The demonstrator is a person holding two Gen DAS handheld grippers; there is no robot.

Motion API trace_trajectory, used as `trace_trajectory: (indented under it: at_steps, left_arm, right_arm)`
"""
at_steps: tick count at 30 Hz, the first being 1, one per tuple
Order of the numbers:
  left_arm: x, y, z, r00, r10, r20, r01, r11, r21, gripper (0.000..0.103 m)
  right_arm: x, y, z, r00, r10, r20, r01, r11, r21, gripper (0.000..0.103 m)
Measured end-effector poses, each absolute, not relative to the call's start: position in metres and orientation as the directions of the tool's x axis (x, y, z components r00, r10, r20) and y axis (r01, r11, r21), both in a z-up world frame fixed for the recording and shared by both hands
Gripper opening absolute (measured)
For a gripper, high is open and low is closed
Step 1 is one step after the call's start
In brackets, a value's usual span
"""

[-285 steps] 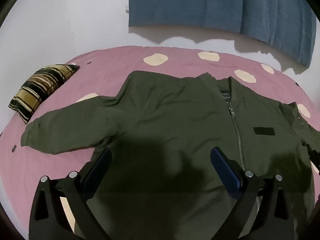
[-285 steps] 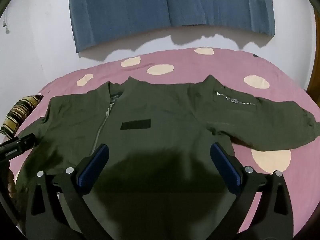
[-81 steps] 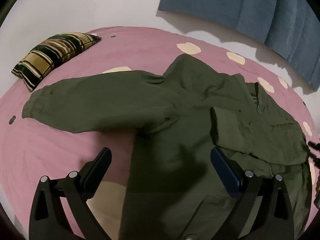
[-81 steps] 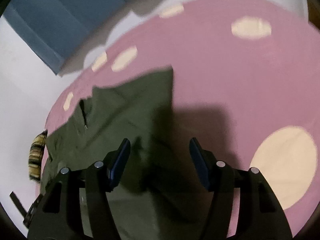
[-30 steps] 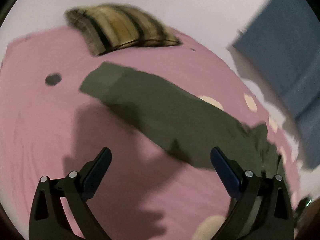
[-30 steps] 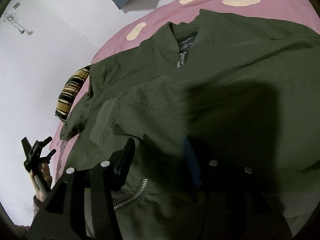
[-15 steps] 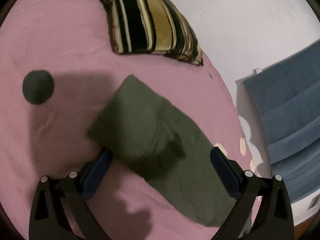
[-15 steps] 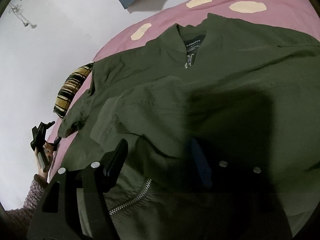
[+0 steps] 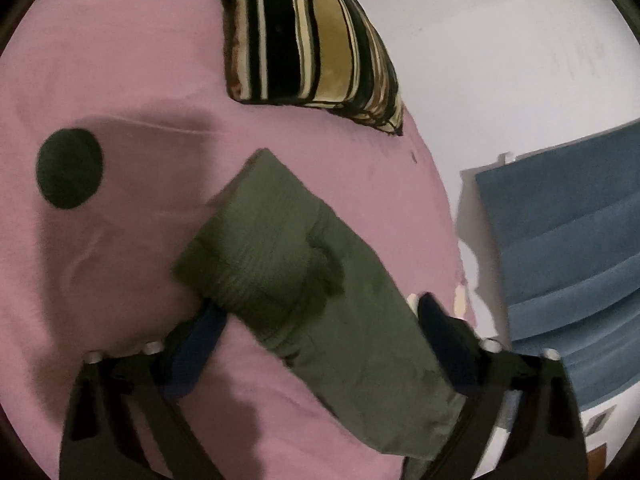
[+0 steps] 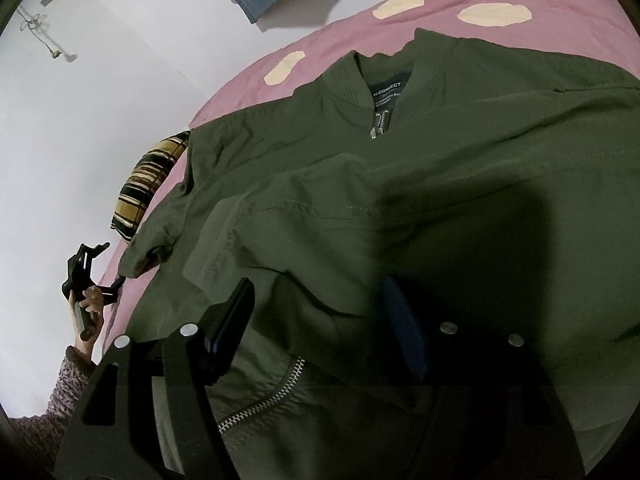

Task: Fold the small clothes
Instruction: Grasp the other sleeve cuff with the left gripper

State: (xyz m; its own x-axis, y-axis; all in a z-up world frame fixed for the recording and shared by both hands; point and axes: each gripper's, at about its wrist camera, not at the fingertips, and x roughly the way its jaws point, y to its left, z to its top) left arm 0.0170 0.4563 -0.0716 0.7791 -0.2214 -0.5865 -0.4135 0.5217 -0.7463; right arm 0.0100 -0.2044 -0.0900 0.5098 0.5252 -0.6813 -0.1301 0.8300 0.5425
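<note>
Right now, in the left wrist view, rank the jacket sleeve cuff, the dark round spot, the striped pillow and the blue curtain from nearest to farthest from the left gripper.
1. jacket sleeve cuff: between the left gripper fingers.
2. dark round spot: on the pink sheet, to the left.
3. striped pillow: beyond the cuff, by the wall.
4. blue curtain: on the wall, right.

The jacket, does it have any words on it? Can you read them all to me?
"H:CONNECT": on the dark neck label inside the collar of the green jacket, as best it reads.
The smaller lines under it on that label are too blurred to read.
No other words show in either view.
</note>
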Motion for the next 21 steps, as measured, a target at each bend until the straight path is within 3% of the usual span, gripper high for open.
trace_trajectory:
  at_steps: [1,2,6,12,21]
  left_arm:
    - [0.018,0.455,-0.075,0.758,-0.222,-0.613,-0.438,0.524,-0.731,0.041]
    - [0.019,0.454,-0.08,0.746,-0.24,-0.622,-0.445,0.516,-0.732,0.032]
    - [0.018,0.451,-0.085,0.742,-0.235,-0.628,-0.457,0.507,-0.73,0.027]
    - [0.023,0.429,-0.032,0.76,-0.16,-0.629,-0.411,0.632,-0.657,0.024]
    - [0.033,0.304,0.106,0.837,-0.24,-0.492,-0.056,0.857,-0.513,0.022]
  right_arm:
    - [0.01,-0.204,-0.09,0.511,0.525,-0.681,-0.13,0.83,0.543,0.067]
    - [0.01,-0.204,-0.09,0.511,0.525,-0.68,-0.13,0.83,0.542,0.067]
    - [0.01,-0.204,-0.09,0.513,0.525,-0.679,-0.131,0.83,0.543,0.067]
    - [0.01,-0.204,-0.089,0.516,0.525,-0.676,-0.131,0.829,0.544,0.067]
    - [0.007,-0.209,-0.088,0.524,0.526,-0.67,-0.115,0.823,0.556,0.067]
